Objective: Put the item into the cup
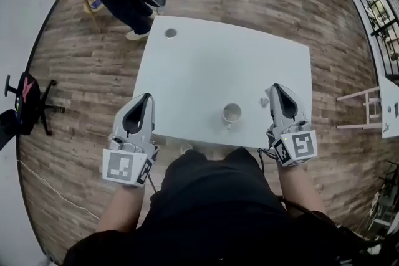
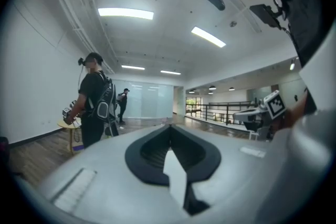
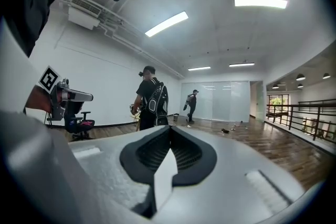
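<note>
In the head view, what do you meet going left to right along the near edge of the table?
left gripper → cup → small item → right gripper

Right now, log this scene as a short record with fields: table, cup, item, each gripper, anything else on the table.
table: white table, on a wood floor
cup: white cup, upright, near the front edge
item: small pale item, lying on the table right of the cup, not in it
left gripper: left gripper, jaws together, nothing between them, by the front left edge
right gripper: right gripper, jaws together, nothing between them, close beside the item
other: grey round object, at the far left corner
</note>
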{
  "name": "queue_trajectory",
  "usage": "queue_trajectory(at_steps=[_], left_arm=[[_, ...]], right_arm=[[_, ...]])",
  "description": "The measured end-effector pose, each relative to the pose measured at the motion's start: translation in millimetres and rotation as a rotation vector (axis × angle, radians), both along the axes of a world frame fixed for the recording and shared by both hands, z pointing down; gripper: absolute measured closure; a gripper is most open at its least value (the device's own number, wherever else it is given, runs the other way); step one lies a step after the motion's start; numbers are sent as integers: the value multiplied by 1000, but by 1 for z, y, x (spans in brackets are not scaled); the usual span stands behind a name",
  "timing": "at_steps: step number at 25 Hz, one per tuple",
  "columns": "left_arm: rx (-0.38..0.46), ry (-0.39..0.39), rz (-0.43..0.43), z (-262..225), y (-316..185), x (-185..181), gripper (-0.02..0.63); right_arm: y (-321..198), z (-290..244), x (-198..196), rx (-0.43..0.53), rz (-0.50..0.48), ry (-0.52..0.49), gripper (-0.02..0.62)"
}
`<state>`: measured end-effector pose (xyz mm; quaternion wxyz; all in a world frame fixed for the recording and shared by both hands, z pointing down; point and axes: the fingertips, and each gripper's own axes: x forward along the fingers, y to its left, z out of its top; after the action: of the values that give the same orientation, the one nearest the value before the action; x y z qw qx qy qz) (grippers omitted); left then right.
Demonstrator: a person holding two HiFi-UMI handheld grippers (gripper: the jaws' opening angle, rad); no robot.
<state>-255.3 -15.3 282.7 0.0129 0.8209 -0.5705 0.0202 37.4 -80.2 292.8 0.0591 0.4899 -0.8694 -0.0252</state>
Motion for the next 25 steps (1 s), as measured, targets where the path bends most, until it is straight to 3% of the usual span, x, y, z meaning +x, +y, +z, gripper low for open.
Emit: queue_trajectory(at_steps=[6,9,20,25], left_arm=[[-25,27,190,15,-26,28,607],[-33,38,242,17,-41,43,607],[18,19,281,-9,-74,92,607],[19,-15,287,-10,-79,103,607]], right_arm=[[27,0,37,-22,204,33,594],[33,-4,57,-21,268,45,594],[22,-3,102,26,315,-2,594],[18,12,109,5,316,-24,594]])
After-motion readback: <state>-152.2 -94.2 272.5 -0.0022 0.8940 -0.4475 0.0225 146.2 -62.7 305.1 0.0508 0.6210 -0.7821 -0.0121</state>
